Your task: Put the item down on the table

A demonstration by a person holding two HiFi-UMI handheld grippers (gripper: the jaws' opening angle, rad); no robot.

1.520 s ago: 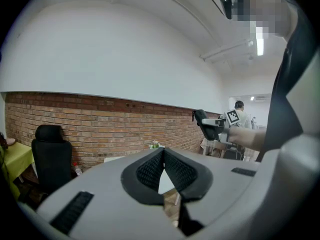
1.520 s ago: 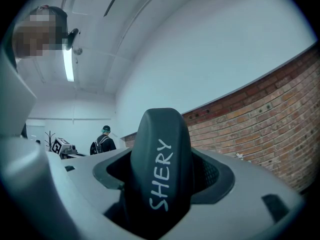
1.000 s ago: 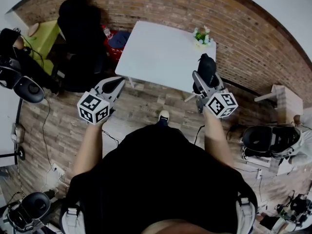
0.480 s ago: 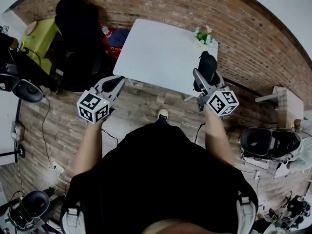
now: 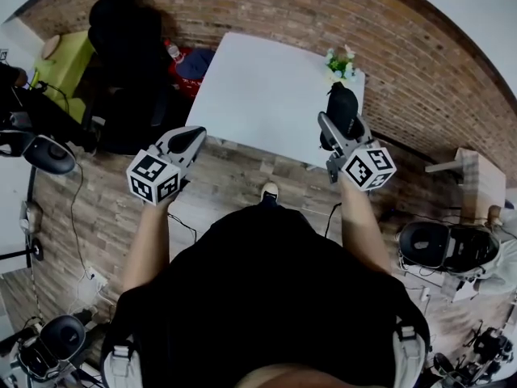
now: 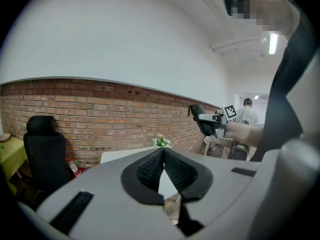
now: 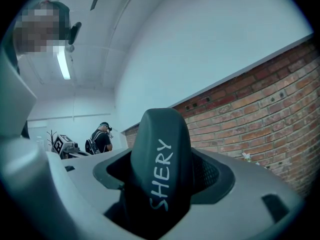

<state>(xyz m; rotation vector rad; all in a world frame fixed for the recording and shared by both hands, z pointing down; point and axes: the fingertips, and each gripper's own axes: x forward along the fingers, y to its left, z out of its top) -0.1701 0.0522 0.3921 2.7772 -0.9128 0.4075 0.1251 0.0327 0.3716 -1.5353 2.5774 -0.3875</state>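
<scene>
A black rounded item (image 5: 342,107) printed "SHERY" (image 7: 162,174) stands upright between the jaws of my right gripper (image 5: 338,126), which is shut on it. It hangs over the right front corner of the white table (image 5: 266,95). My left gripper (image 5: 191,138) sits at the table's front left edge, jaws shut together with nothing between them; in the left gripper view its black pads (image 6: 150,171) meet. The table top shows beyond the left gripper (image 6: 164,174).
A small pot of white flowers (image 5: 340,61) stands at the table's far right corner. A black office chair (image 5: 133,39) and a red bottle (image 5: 171,52) are left of the table, against the brick wall. More chairs and gear lie on the floor around. Another person (image 7: 100,139) stands far off.
The right gripper with the black item has shifted slightly up and farther over the table's corner. The left gripper has barely moved.
</scene>
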